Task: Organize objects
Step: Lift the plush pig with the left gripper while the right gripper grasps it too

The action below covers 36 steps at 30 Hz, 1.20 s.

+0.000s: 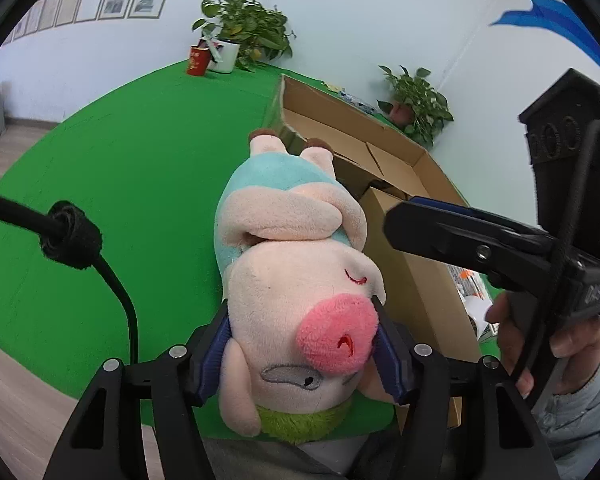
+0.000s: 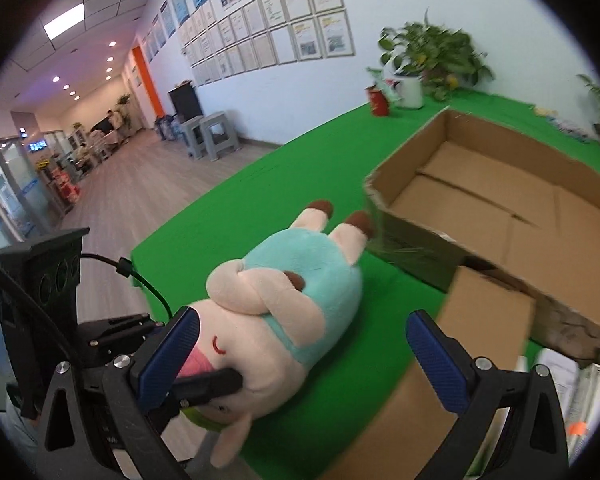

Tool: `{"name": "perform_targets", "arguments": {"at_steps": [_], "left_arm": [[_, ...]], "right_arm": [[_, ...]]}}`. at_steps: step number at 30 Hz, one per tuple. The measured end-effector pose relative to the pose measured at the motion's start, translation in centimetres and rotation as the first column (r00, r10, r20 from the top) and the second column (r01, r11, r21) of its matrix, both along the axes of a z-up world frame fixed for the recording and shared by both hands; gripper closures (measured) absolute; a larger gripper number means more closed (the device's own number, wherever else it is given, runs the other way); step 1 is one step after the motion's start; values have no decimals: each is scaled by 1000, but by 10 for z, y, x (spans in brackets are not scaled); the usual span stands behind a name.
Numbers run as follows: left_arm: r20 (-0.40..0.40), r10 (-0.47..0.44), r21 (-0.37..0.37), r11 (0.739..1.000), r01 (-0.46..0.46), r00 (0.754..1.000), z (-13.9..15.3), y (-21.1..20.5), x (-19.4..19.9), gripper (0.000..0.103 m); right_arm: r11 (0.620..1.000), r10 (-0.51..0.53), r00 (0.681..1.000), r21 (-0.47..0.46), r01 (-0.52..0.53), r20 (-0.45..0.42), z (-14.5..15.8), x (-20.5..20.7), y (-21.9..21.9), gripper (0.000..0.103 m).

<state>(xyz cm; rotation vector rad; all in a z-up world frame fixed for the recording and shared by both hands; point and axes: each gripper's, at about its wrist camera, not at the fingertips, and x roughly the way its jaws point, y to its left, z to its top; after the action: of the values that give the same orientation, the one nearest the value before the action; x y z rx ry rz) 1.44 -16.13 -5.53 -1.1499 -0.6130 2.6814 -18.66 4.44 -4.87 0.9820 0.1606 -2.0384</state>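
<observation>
The plush pig [image 1: 296,280] lies on the green surface [image 1: 120,184], just beside the near wall of the open cardboard box [image 2: 500,200], so the sorting looks barely begun: the box floor that shows is bare, and the toy has yet to be lifted and carried in. More items (white packets, partly hidden) lie beyond the right jaws, past the box's folded-down flap.

The left gripper [image 1: 300,356] has its 2 blue pads [image 1: 214,360] pressed into either side of the pig's head, about half closed, the plush bulging between them: a clamped grasp on the toy. The body stretches away ahead of these jaws, feet toward the box.

The right gripper [image 2: 304,356] stands wide apart and grasps nothing; the pig's body lies between and ahead of its jaws, neither pad pressing on it.
</observation>
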Motion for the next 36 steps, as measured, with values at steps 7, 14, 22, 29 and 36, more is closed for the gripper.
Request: {"name": "perform_targets", "arguments": {"at_steps": [7,14,22,29,36], "left_arm": [[-12,5,40,999,-4,1000,-3,-18,10,43],[-23,-20,7,1000,20,1000,-2,-14,11,43],[-44,-56,-76,996,53,997,4,10,10,45],[-67,-87,-152,985,76,994,13,37,8,46],[-97,-113,-190,977,93,989,27,52,4,46]], "right_arm": [[998,60,992,9,-62,113,-7,-11,-19,1],[997,47,979,48,-58,196,-18,-12,-31,1],[996,-13,973,85,-7,232,-26,2,-38,1],[991,-75,985,117,58,155,-22,8,-38,8],[992,-108,990,79,101,94,-10,11,-26,18]]}}
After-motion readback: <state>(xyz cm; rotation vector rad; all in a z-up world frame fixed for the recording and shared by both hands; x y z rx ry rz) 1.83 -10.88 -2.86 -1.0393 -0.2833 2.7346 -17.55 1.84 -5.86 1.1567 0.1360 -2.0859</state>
